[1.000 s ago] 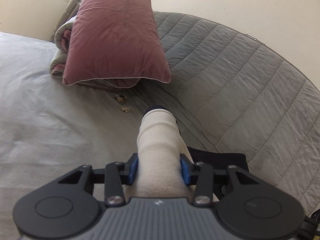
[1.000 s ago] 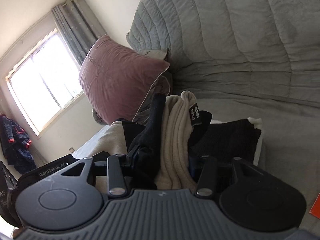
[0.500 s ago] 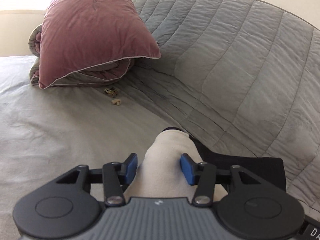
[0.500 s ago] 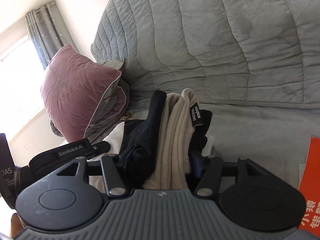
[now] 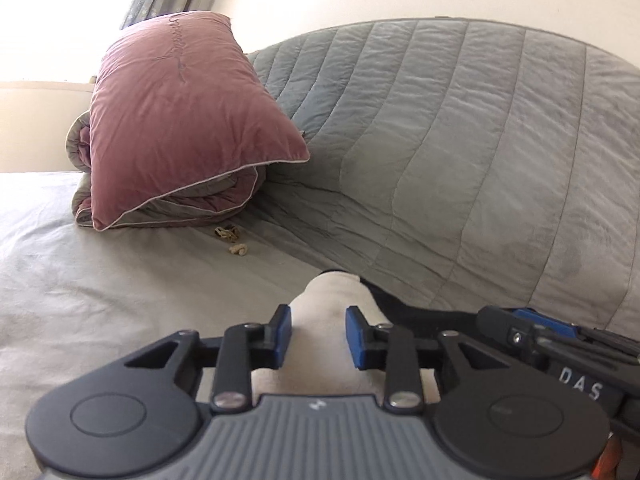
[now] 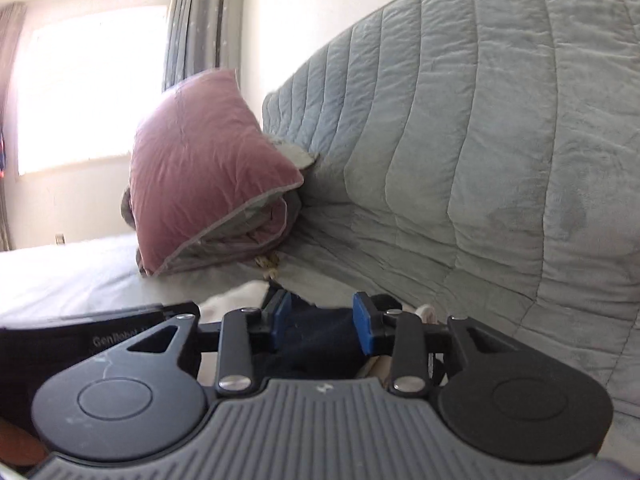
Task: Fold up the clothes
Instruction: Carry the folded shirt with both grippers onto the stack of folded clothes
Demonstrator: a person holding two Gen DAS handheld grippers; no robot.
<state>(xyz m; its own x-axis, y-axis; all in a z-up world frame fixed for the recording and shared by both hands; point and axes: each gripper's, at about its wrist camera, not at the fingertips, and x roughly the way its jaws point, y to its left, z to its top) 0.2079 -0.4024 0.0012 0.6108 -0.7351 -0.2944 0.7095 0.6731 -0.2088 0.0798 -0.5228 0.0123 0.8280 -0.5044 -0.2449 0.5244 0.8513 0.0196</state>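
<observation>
Left wrist: left tool (image 5: pixel 318 338) narrowed on cream fleece garment (image 5: pixel 326 300), dark trim beside.

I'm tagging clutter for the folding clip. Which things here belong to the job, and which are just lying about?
Job: cream garment in the left gripper; dark garment in the right gripper.
Lying about: pink pillow, folded quilt beneath it, grey bedspread, small scraps.

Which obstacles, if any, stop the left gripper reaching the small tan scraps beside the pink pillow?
Probably none: bare sheet lies between the left gripper and the scraps, but its jaws already clamp cream cloth.
</observation>
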